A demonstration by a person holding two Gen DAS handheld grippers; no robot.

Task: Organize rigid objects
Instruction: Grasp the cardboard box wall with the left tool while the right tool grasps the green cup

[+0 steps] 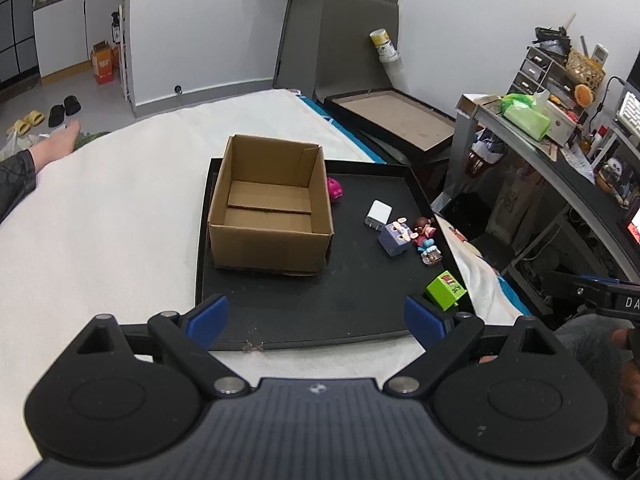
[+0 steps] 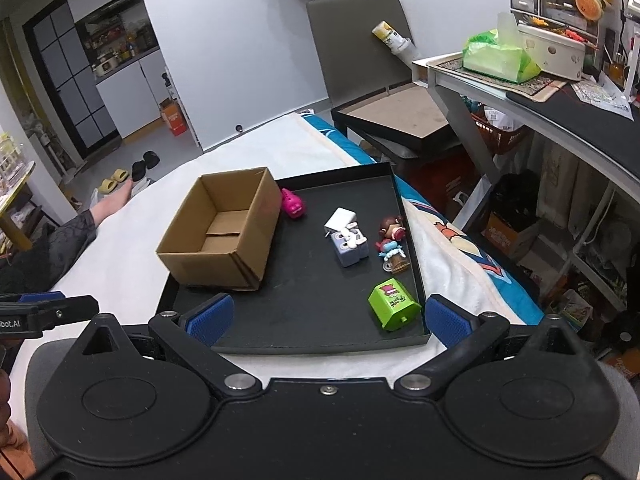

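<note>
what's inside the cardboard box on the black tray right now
The cardboard box looks empty: only its bottom flaps show. The near wall hides a strip of floor in both views. All the toys, like the green cube, lie outside on the black tray.

the room was evenly and softly lit, with only faint shadows. both views were sharp at the centre, while fisheye distortion bent walls and furniture at the edges. the black tray (image 1: 280,320) showed a dull sheen.
</note>
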